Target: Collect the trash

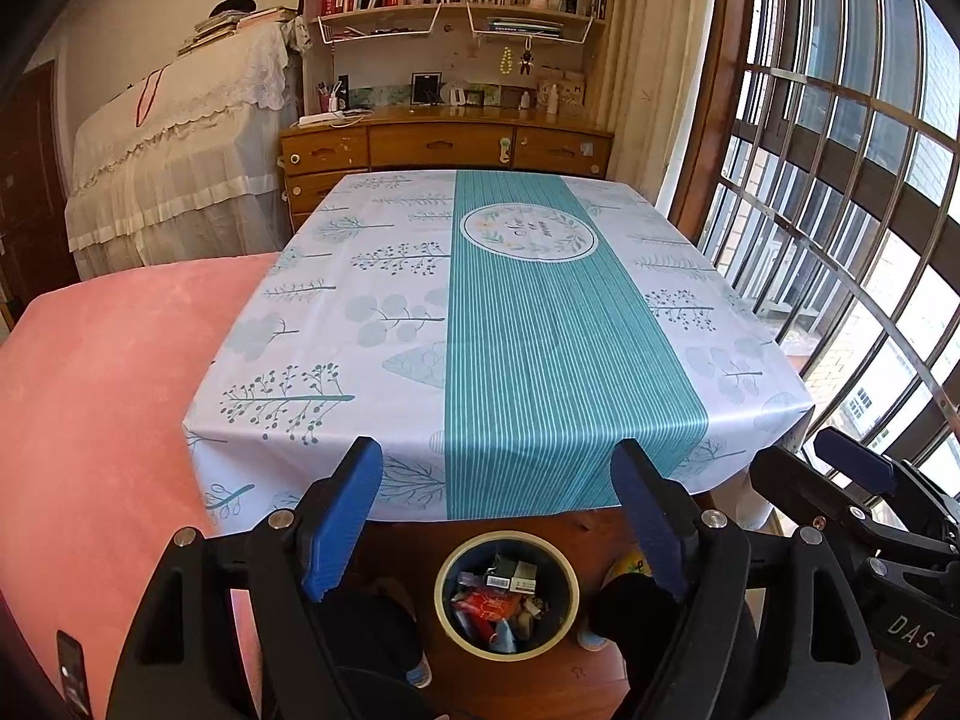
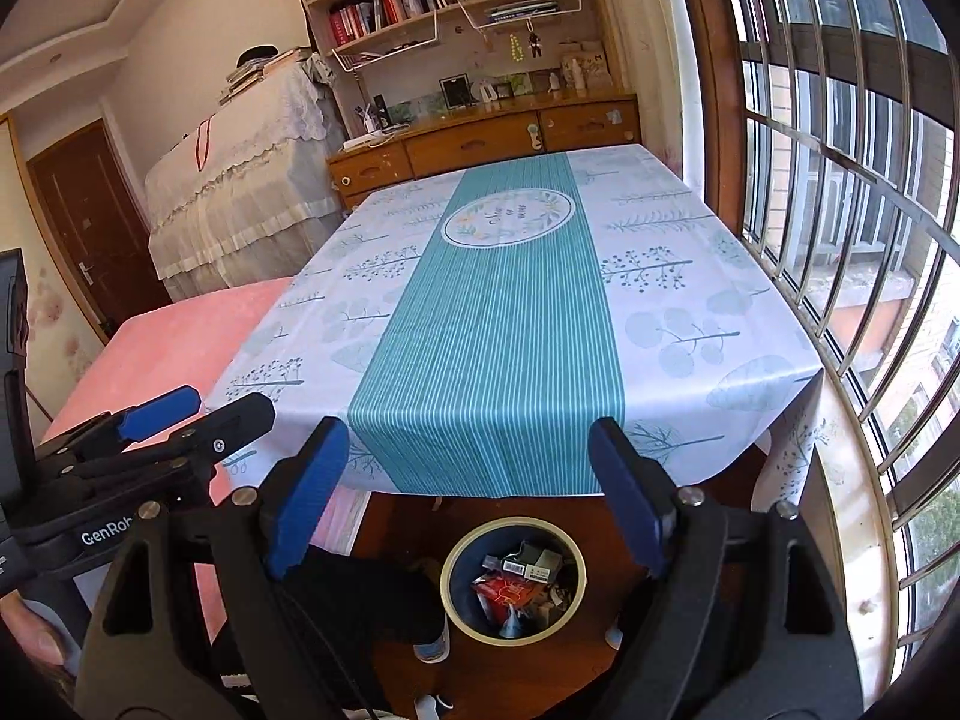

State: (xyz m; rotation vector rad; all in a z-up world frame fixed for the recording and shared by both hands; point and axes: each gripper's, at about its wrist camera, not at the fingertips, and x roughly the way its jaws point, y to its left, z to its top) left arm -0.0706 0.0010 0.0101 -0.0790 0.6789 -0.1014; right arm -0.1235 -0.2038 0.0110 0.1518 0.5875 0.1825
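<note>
A round dark bin with a pale rim point(image 1: 447, 606) stands on the floor under the table's near edge, holding several wrappers and small boxes point(image 1: 501, 600); it also shows in the right wrist view point(image 2: 451, 600). My left gripper point(image 1: 498, 456) is open and empty, its blue pads point(image 1: 342, 516) spread above the bin. My right gripper point(image 2: 468, 438) is open and empty too, above the same bin. The right gripper shows at the right edge of the left view point(image 1: 852, 468); the left gripper shows at the left of the right view point(image 2: 198, 414).
A table with a teal-and-white tablecloth point(image 1: 510, 312) fills the middle. A pink-covered bed point(image 1: 108, 396) lies to the left. A wooden sideboard with bookshelves point(image 1: 444, 144) stands behind. Barred windows point(image 1: 840, 210) run along the right.
</note>
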